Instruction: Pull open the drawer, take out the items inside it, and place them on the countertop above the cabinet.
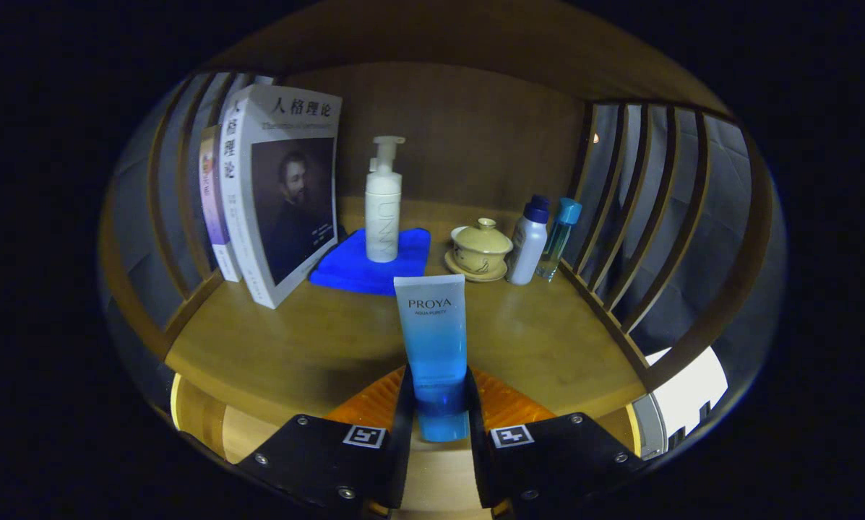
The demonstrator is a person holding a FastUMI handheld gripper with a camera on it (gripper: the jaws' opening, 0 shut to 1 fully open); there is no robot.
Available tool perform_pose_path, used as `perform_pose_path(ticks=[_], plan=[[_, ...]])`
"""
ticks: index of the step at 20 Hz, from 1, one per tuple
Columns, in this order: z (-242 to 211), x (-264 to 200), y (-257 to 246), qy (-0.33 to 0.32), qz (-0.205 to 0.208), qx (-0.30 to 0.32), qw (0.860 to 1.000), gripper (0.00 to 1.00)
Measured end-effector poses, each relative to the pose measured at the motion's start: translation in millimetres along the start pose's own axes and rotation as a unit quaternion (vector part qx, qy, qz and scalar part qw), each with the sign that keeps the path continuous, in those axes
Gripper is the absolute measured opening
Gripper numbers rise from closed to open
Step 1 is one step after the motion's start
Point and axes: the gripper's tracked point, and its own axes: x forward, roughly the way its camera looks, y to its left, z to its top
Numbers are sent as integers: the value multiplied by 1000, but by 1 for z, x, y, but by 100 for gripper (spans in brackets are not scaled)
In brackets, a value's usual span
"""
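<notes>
gripper clenched on blue tube, both fingers pressing lower end near cap, tube upright at front edge of countertop. judgement: carry tube forward over bare wood ahead of blue cloth, lower until cap end rests flat, release gently so it stays standing. shelf already holds books, white pump bottle on cloth, lidded cup, two small bottles. slatted wooden sides, wooden back panel, dim light.
</notes>
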Motion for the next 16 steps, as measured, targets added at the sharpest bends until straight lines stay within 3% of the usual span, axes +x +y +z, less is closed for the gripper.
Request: perform_pose_path(ticks=[7,16], plan=[[-5,37,1,11,30,0,999,42],[-8,44,2,-7,47,15,999,48]])
